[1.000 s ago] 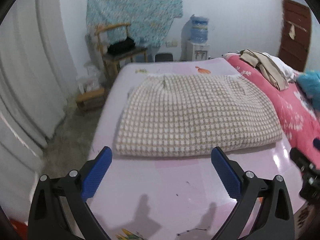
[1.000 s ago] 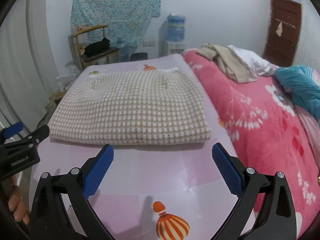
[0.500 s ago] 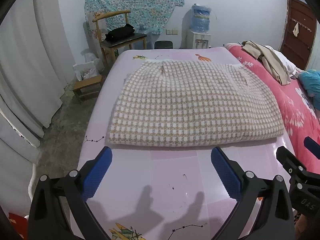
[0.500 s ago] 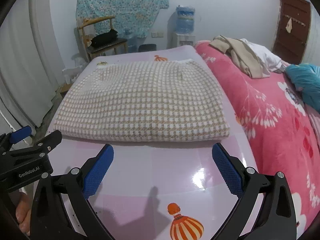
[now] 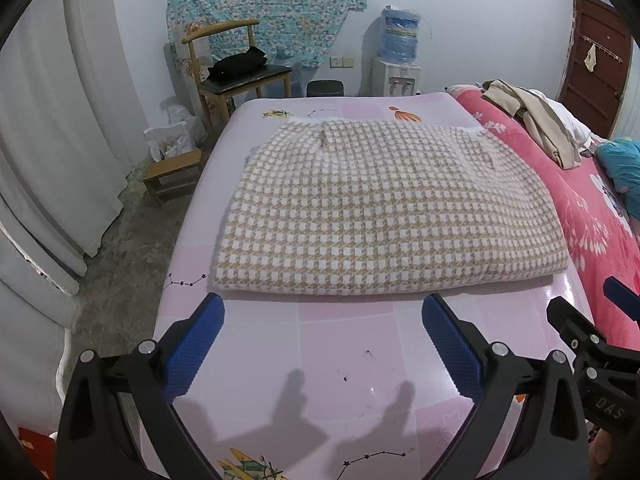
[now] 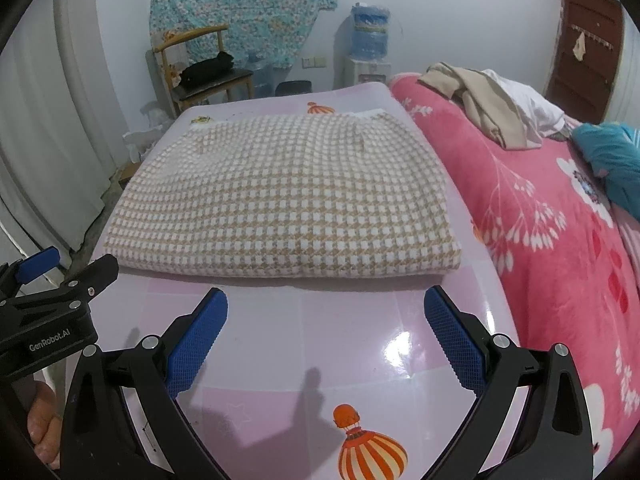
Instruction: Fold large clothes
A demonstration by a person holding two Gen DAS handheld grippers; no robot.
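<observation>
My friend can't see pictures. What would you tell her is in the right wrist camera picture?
A folded beige-and-white checked garment lies flat on a shiny pink table. The right tool is open and empty just in front of the garment, and the left tool shows at the left edge. A pink flowered blanket with loose clothes on it lies to the right.

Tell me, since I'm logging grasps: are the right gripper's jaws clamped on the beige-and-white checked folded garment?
No, the right gripper has its jaws wide apart, short of the beige-and-white checked folded garment.

Beige-and-white houndstooth garment [image 5: 384,208], pale pink patchwork sheet [image 5: 344,344] with orange balloons, blue-padded black tongs [image 5: 322,340].
</observation>
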